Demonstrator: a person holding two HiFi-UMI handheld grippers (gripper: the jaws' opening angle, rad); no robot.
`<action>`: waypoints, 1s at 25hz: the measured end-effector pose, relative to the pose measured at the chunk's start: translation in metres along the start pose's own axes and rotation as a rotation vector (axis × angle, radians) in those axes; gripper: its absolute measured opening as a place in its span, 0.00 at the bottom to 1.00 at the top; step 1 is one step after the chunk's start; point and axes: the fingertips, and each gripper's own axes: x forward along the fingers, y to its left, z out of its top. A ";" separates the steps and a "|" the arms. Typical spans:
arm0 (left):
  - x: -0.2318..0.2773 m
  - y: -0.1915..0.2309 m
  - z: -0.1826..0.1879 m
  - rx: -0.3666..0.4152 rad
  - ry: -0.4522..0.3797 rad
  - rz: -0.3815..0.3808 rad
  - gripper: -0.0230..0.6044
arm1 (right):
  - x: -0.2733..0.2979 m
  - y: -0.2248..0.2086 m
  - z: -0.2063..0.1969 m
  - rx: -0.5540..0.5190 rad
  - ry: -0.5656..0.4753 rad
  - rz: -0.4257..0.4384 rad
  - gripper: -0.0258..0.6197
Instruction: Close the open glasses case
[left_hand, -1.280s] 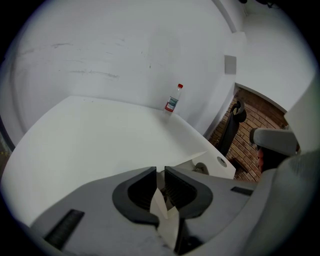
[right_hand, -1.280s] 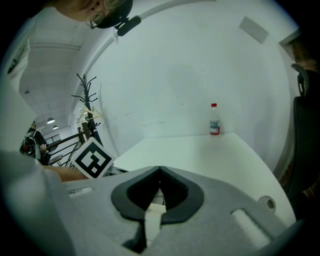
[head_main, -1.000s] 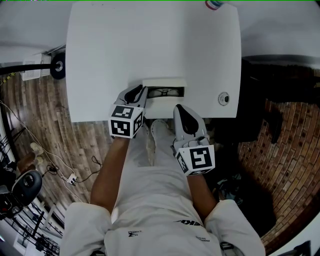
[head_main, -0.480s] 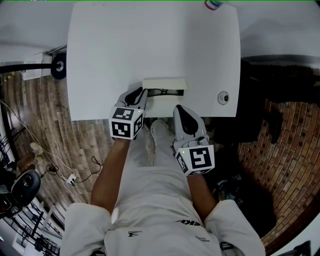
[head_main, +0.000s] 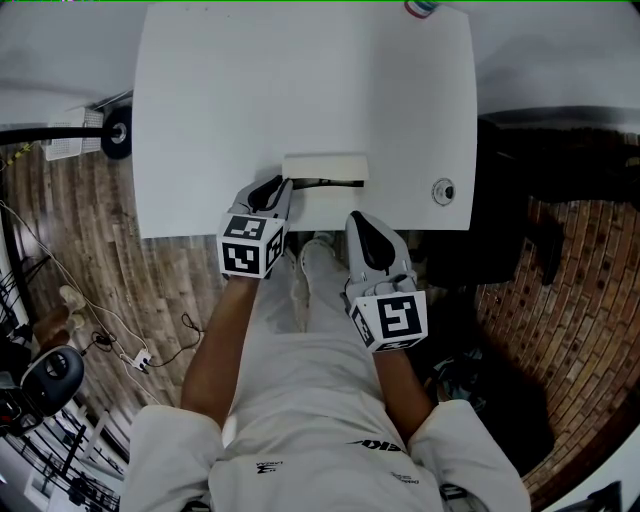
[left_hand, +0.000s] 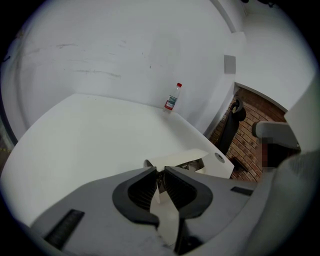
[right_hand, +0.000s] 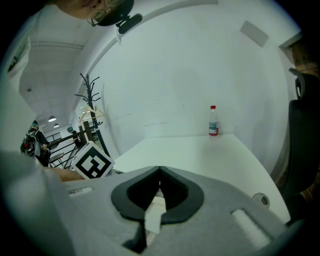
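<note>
The white glasses case (head_main: 325, 167) lies at the near edge of the white table (head_main: 250, 90). Its lid is lowered almost onto the base, leaving a thin dark slit where the glasses (head_main: 340, 183) show. My left gripper (head_main: 284, 186) sits at the case's left end. In the left gripper view the left gripper (left_hand: 161, 176) has its jaws pinched on a thin white edge of the case (left_hand: 177, 159), with the glasses (left_hand: 192, 165) visible inside. My right gripper (head_main: 357, 216) is shut at the case's near right side; in the right gripper view the right gripper (right_hand: 160, 185) has its tips touching above a white piece of the case.
A small bottle with a red cap (left_hand: 171, 97) stands at the table's far edge. A round grommet (head_main: 443, 191) sits in the table right of the case. A dark chair (right_hand: 302, 145) stands to the right, over brick-patterned floor. The person's legs are below the table edge.
The case's lid has come down: the wide opening showing the glasses has shrunk to a thin slit. Both grippers have stayed almost in place.
</note>
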 end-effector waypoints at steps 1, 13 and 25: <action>0.000 -0.001 -0.001 0.003 0.002 0.002 0.11 | -0.001 0.000 0.000 -0.001 0.001 0.001 0.04; -0.003 -0.002 -0.016 0.000 0.011 0.012 0.11 | -0.007 0.007 -0.008 -0.014 0.009 0.008 0.04; -0.004 -0.003 -0.033 0.010 0.036 0.024 0.11 | -0.012 0.012 -0.010 -0.028 0.014 0.013 0.04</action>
